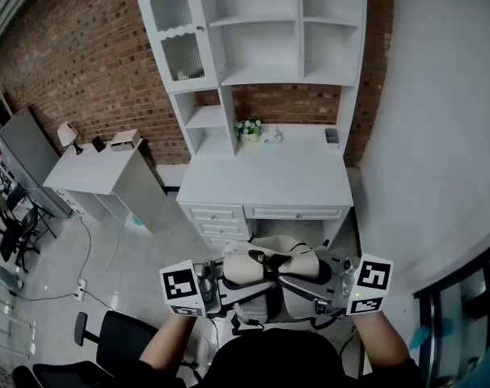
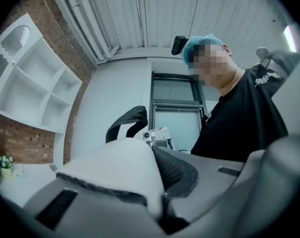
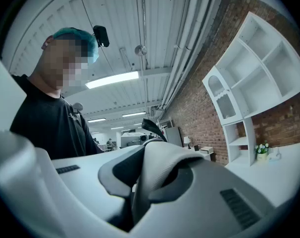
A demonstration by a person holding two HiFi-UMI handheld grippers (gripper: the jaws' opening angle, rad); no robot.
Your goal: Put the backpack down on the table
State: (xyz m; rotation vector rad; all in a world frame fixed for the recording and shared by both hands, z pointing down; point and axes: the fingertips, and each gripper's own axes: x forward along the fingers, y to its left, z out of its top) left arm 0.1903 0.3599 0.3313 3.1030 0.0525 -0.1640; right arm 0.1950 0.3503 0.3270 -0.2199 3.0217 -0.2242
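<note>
clamping one backpack [image 1: 247, 270], two hand-held grippers [image 1: 218, 288] [image 1: 324, 294], one table [image 1: 269, 186] ahead

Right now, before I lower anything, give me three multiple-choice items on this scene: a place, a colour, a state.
1. Where is the backpack? A) on the floor B) held in front of the desk, off its top C) on a shelf
2. What colour is the desk? A) white B) black C) red
3. How is the left gripper? A) open, empty B) out of view C) shut on the backpack's pale fabric
Answers: 1 B, the head view shows it held short of the desk; 2 A, it is white all over; 3 C, fabric is pinched between its jaws.
</note>
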